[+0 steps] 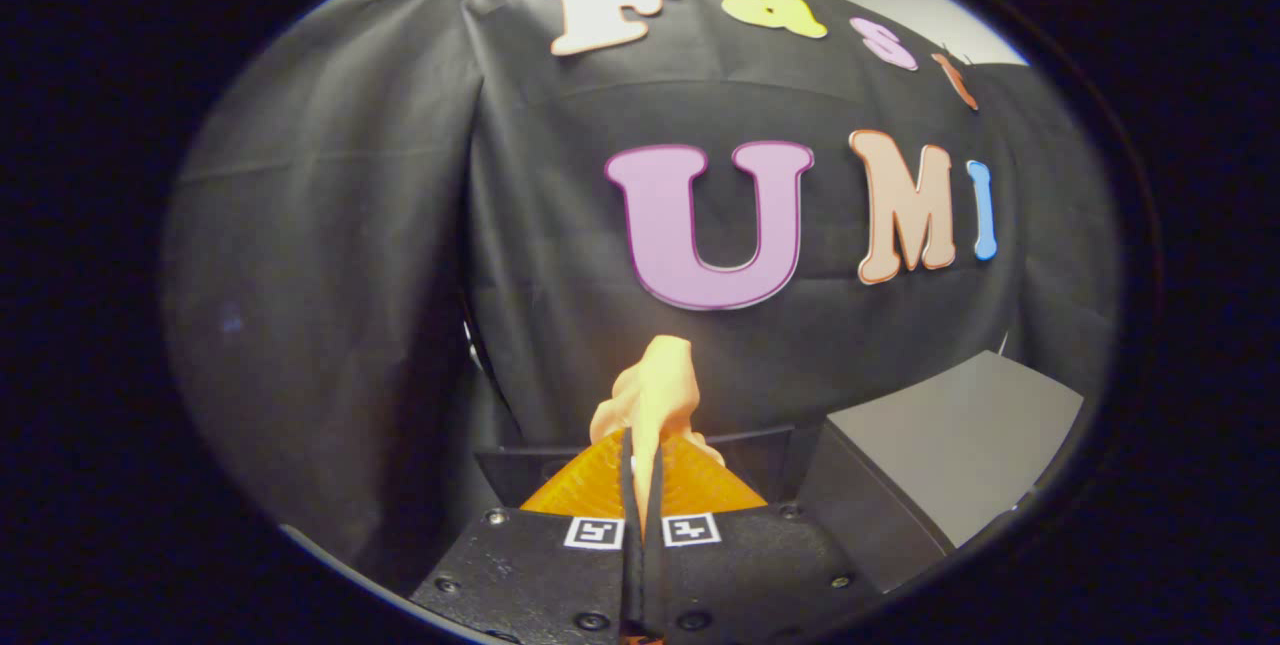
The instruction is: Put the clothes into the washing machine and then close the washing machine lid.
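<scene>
Where the fingers (642, 485) pinch together, peach cloth (655, 395) sticks up between them.

Cloth (655, 395): only a bunched peach tuft shows past the fingertips; the rest is pinched between the two fingers (600, 485) and hidden. What kind of garment it is cannot be told.
Gripper (642, 470): closed on the cloth, its body cut off at the bottom.
Grey box (950, 445), right of the fingers: one corner and a flat top show, the rest cut off; cannot tell what it is.
Dark frame (505, 470) behind the fingers: mostly covered by them.
</scene>
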Demonstrator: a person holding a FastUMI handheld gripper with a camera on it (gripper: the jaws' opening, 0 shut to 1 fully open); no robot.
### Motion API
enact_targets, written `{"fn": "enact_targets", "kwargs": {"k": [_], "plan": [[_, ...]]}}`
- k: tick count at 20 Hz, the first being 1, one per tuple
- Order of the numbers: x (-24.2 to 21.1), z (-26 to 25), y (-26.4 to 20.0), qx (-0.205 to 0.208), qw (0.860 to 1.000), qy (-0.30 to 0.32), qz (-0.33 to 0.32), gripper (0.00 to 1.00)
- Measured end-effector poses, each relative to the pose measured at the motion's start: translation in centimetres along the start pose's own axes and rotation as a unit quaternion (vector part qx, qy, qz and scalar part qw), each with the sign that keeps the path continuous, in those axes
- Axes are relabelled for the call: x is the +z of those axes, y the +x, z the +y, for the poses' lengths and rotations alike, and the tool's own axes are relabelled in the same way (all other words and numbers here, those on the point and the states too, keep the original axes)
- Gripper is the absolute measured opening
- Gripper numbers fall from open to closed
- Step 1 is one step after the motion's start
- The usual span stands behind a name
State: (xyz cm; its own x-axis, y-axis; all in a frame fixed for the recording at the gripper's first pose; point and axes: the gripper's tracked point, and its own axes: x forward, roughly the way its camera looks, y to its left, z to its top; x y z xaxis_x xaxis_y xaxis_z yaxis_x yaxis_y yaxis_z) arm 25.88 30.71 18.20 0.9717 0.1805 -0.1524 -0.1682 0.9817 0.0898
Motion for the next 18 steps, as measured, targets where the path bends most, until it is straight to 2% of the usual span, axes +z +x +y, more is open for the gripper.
{"fn": "enact_targets", "kwargs": {"k": [3, 10, 15, 18], "plan": [[-3.8, 0.4, 1.2, -0.001, 1.000, -0.021, 0.012, 0.00], [-13.8, 0.9, 3.8, -0.004, 0.999, -0.007, 0.039, 0.00], [-18.6, 0.7, 5.1, -0.009, 0.998, 0.010, 0.056, 0.00], [-20.4, 1.3, 5.5, 0.002, 0.998, 0.014, 0.065, 0.00]]}}
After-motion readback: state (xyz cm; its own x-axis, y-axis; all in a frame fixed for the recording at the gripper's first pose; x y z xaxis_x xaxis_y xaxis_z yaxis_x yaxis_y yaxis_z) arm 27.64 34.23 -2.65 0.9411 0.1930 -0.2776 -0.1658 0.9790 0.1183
